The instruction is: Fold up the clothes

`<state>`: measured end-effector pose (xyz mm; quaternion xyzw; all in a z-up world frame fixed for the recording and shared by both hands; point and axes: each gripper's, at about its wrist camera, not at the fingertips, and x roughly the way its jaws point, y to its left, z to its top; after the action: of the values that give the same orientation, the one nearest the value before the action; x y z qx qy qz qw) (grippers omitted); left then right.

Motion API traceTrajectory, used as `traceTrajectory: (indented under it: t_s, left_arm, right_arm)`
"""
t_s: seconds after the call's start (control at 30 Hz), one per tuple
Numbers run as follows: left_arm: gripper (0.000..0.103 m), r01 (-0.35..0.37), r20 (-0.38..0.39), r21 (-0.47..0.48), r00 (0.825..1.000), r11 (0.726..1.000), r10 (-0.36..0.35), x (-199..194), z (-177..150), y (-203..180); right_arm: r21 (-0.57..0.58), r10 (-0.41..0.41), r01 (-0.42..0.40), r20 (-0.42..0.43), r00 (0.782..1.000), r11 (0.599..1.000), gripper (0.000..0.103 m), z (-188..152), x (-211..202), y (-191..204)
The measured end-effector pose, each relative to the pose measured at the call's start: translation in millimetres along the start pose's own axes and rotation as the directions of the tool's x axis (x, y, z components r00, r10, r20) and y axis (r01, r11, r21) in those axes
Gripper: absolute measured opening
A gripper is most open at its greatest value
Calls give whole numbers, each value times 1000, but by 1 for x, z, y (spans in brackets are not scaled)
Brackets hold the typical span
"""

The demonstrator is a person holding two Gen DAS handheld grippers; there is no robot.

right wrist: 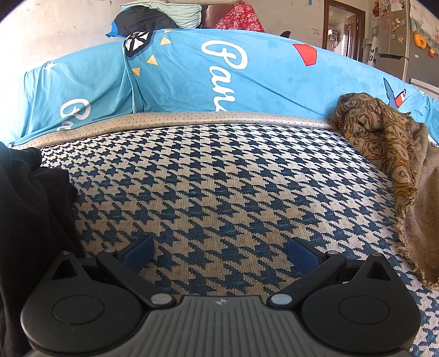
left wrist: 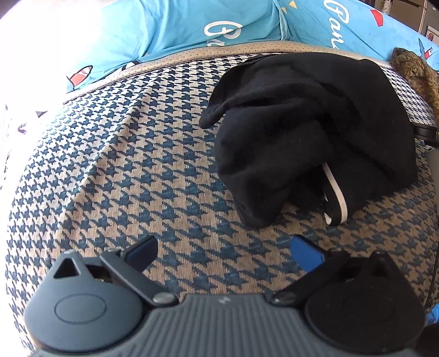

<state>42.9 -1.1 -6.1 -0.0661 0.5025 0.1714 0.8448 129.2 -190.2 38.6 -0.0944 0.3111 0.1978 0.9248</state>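
A black garment (left wrist: 310, 137) lies crumpled in a heap on the houndstooth seat cover (left wrist: 123, 164), with a white-edged band (left wrist: 336, 197) showing at its near side. My left gripper (left wrist: 223, 254) is open just short of the heap and a little to its left, nothing between its blue pads. In the right wrist view the same black garment (right wrist: 33, 214) fills the left edge. My right gripper (right wrist: 221, 256) stands open over bare houndstooth cover (right wrist: 219, 178), to the right of the garment and apart from it.
Blue cushions with white lettering (right wrist: 214, 74) form the sofa back behind the seat. A brown and gold patterned scarf (right wrist: 384, 137) is bunched at the right end of the seat. More clothes are piled on top of the sofa back (right wrist: 164, 13). A doorway (right wrist: 343, 30) stands beyond.
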Motion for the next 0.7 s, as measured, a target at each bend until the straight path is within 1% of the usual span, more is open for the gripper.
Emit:
traceTrajectory:
  t_s: [0.53, 0.7]
  left_arm:
    - [103, -7, -7, -21, 1000, 1000, 7, 5, 18, -31]
    - [103, -19, -9, -28, 1000, 999, 19, 9, 25, -43]
  right_arm:
    - [-2, -1, 1, 1, 1000, 1000, 103, 1, 0, 0]
    - [17, -10, 11, -20, 1000, 1000, 103, -1, -5, 0]
